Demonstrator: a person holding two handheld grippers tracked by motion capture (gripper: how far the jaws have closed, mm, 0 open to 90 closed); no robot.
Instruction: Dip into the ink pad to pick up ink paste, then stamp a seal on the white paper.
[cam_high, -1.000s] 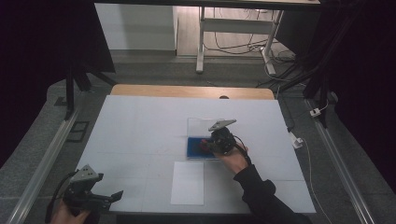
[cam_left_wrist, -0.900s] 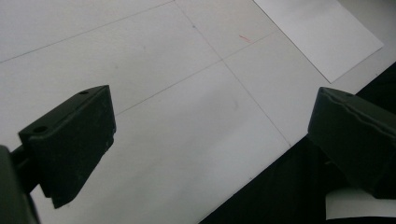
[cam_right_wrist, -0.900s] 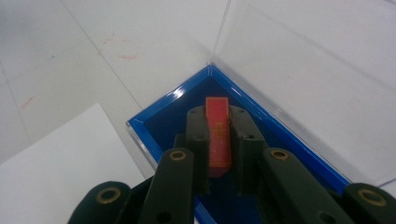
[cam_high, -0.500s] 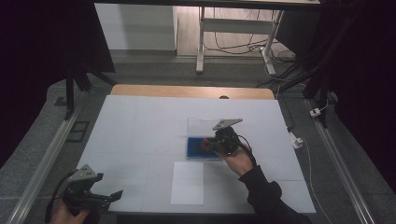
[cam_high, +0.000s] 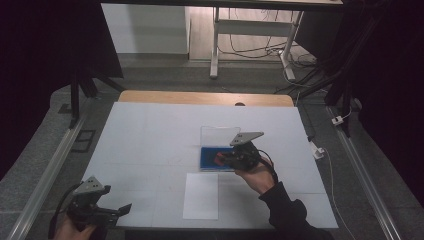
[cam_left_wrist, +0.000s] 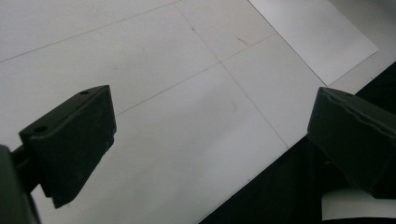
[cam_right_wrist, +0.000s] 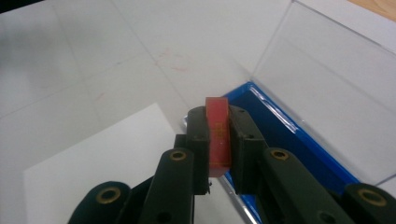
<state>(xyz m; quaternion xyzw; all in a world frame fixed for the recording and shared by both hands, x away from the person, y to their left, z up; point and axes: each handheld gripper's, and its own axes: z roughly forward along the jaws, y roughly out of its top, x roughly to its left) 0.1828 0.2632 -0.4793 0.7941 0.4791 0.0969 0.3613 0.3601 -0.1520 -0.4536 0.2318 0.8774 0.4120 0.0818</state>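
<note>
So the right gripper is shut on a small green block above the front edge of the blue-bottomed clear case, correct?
Not quite: the block is red, not green, as the right gripper view shows. The rest holds: the right gripper is shut on it above the front edge of the blue-bottomed clear case.

Paper sheet (cam_high: 201, 195) near table (cam_high: 150, 135) front edge — open case (cam_high: 220, 150) just behind.

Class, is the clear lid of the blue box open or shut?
Open: the clear lid stands raised behind the blue box.
</note>
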